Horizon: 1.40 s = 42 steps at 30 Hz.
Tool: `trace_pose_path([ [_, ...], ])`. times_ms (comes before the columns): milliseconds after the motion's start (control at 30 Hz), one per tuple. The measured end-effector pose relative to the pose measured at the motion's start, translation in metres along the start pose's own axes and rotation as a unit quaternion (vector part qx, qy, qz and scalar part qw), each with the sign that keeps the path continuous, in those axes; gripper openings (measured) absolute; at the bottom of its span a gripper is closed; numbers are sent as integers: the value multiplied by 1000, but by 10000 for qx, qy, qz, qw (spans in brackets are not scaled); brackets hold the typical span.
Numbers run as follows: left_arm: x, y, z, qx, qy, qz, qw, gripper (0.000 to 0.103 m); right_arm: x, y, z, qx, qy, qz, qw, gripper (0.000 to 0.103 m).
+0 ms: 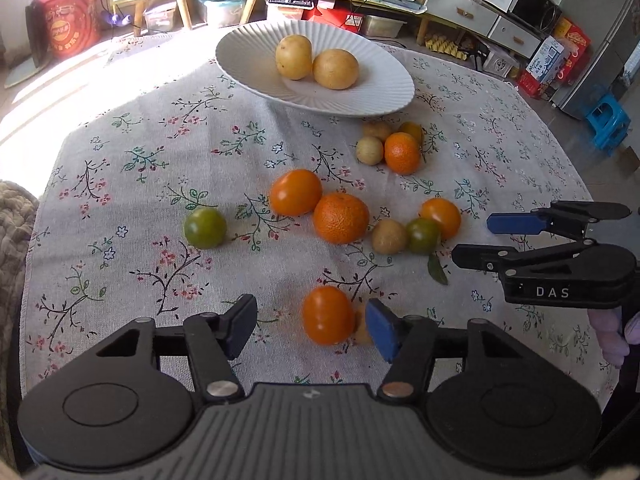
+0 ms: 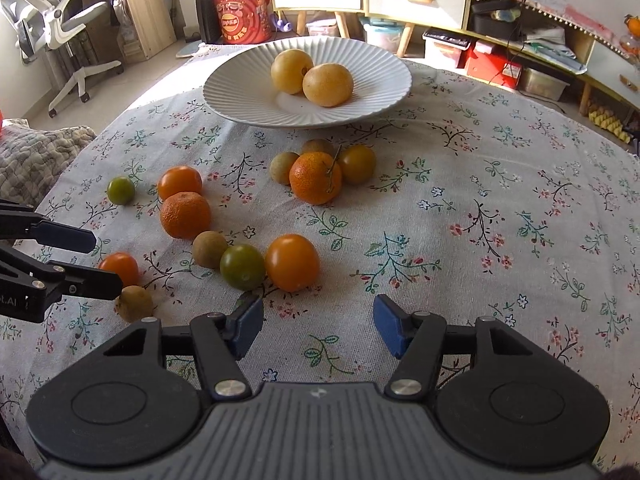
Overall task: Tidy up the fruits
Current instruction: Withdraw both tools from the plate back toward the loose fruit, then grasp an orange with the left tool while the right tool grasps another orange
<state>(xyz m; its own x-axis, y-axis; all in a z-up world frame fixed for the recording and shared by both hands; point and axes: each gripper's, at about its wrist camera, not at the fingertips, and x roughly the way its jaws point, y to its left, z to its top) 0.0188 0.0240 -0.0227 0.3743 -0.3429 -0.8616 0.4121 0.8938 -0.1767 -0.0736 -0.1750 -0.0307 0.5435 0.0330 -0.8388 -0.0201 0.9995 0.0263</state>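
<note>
A smooth orange tomato (image 1: pixel 328 315) lies low in the left wrist view, centre-right, between the spread fingers of the left gripper (image 1: pixel 310 326); it sits close to the blue right pad, well apart from the left one, and neither pad touches it. A small tan fruit (image 1: pixel 362 334) peeks out just behind it, half hidden by that pad. The right wrist view shows this pair from the side at lower left: the tomato (image 2: pixel 119 268) and the tan fruit (image 2: pixel 134 303) lie beside the left gripper's black fingertips.

The right gripper (image 2: pixel 318 326) hovers level over bare cloth at the bottom centre of its own view, jaws wide apart and holding nothing; in the left wrist view it enters from the right edge, side-on (image 1: pixel 472 240), fingers parted.

Further up, a loose cluster lies mid-frame: a pebbly-skinned mandarin (image 2: pixel 185 215), a glossy orange tomato (image 2: pixel 292 262) and a green tomato (image 2: pixel 242 267) touching each other. A lone green tomato (image 1: pixel 205 228) sits apart to the left. The ridged white plate (image 2: pixel 240 92) at the top centre holds two round yellow fruits (image 2: pixel 328 85) touching each other.

Everything rests on a woven tablecloth (image 2: pixel 480 220) printed with flower sprigs. Only the right wrist view shows a white office chair (image 2: pixel 52 20) at upper left.
</note>
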Motion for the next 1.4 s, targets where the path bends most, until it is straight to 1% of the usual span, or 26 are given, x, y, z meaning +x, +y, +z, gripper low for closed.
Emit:
trace_pose_path([
  [33, 1, 0, 0, -13, 33, -10, 10000, 42, 0, 0, 1, -19, -2, 2, 10000, 55],
  [167, 3, 2, 0, -44, 140, -120, 9998, 33, 3, 3, 3, -44, 23, 11, 10000, 48],
  [267, 3, 2, 1, -51, 167, -199, 9996, 25, 5, 4, 5, -44, 11, -20, 10000, 42],
  [333, 3, 1, 0, -34, 191, -220, 9996, 16, 6, 3, 8, -9, -7, -29, 10000, 40],
  [467, 6, 4, 0, -89, 237, -231, 9994, 16, 8, 4, 13, 58, -56, 57, 10000, 38],
  [700, 5, 5, 0, -115, 181, -224, 9995, 16, 14, 8, 19, 50, -104, 127, 9999, 37],
  [867, 5, 5, 0, -111, 165, -251, 9995, 15, 18, 9, 21, 126, -62, 203, 9997, 31],
  [1167, 3, 5, 1, -97, 70, -260, 9996, 14, 17, 9, 25, 143, -68, 205, 9997, 30],
  [1400, -3, 5, 7, -136, -100, -320, 9993, 14, 6, 10, 32, 184, -190, 256, 9993, 30],
])
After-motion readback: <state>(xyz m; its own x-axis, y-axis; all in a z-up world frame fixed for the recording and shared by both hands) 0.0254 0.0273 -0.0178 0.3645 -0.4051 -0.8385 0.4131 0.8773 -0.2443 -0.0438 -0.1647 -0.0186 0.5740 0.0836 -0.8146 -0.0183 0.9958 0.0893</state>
